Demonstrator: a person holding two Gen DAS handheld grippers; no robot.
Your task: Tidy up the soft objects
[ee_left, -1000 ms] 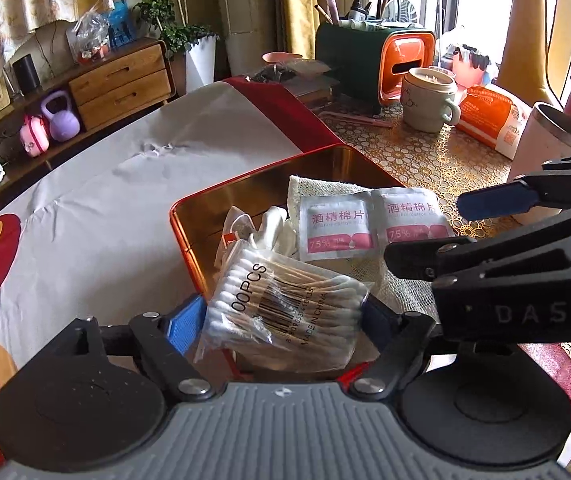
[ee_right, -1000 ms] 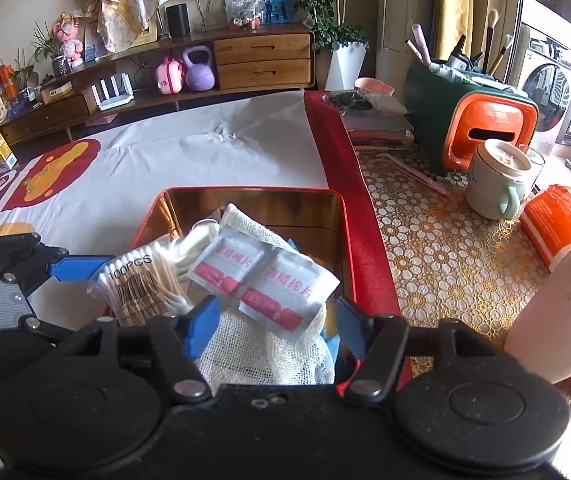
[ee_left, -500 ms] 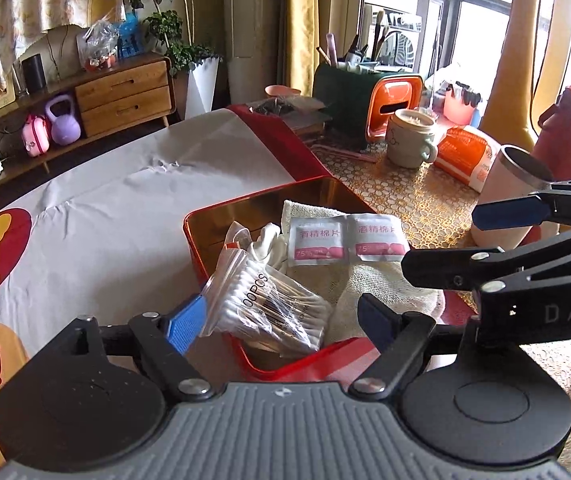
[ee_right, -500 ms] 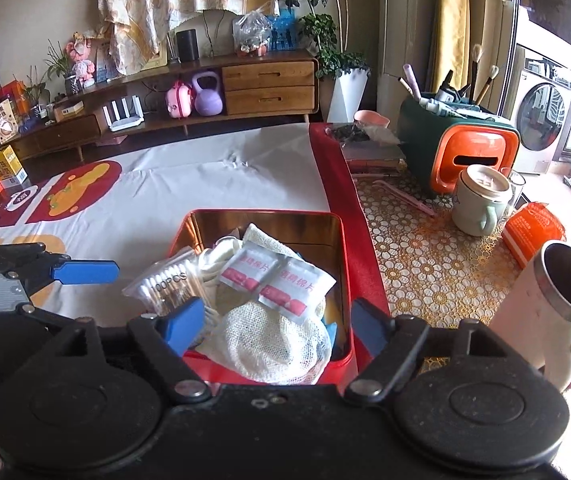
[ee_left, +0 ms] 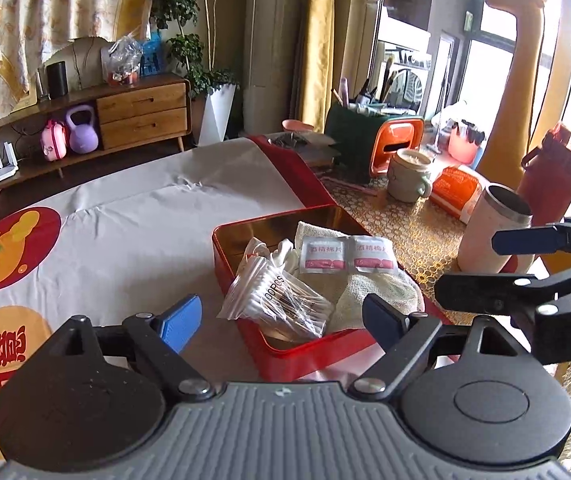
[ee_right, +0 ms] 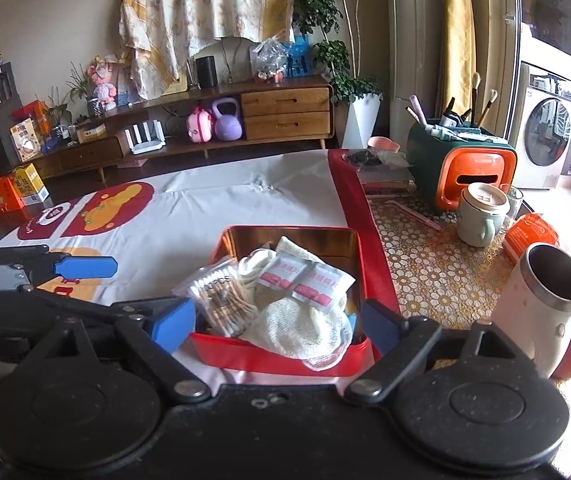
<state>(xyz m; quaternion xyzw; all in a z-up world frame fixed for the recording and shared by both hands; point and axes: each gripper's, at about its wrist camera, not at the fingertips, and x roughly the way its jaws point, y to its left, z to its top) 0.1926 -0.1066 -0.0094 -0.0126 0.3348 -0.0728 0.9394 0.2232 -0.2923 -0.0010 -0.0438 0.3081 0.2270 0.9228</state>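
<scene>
A red tin [ee_left: 305,356] with a gold inside sits on the cloth-covered table. In it lie a clear bag of cotton swabs [ee_left: 281,300], two pink-and-white alcohol pad packets [ee_left: 345,254], and a white mesh cloth [ee_left: 377,292]. My left gripper [ee_left: 281,322] hovers short of the tin's near wall; its jaws are opening, with nothing pressed between them. My right gripper [ee_right: 275,324] hangs just before the tin [ee_right: 269,356], jaws also opening and holding nothing. The swab bag [ee_right: 221,296], packets [ee_right: 305,280] and mesh cloth [ee_right: 305,328] lie beyond its fingers.
A white steel-lined tumbler [ee_left: 493,232] stands right of the tin on a gold lace mat. Behind it are a pale mug [ee_left: 409,176], an orange packet [ee_left: 455,190], a green-and-orange organiser [ee_left: 381,140] and a red bottle [ee_left: 549,184]. White printed cloth [ee_left: 145,232] spreads to the left.
Both grippers have drawn back and upward from the tin, and their jaws have spread wider. The swab bag that sat between the left fingers now rests in the tin.
</scene>
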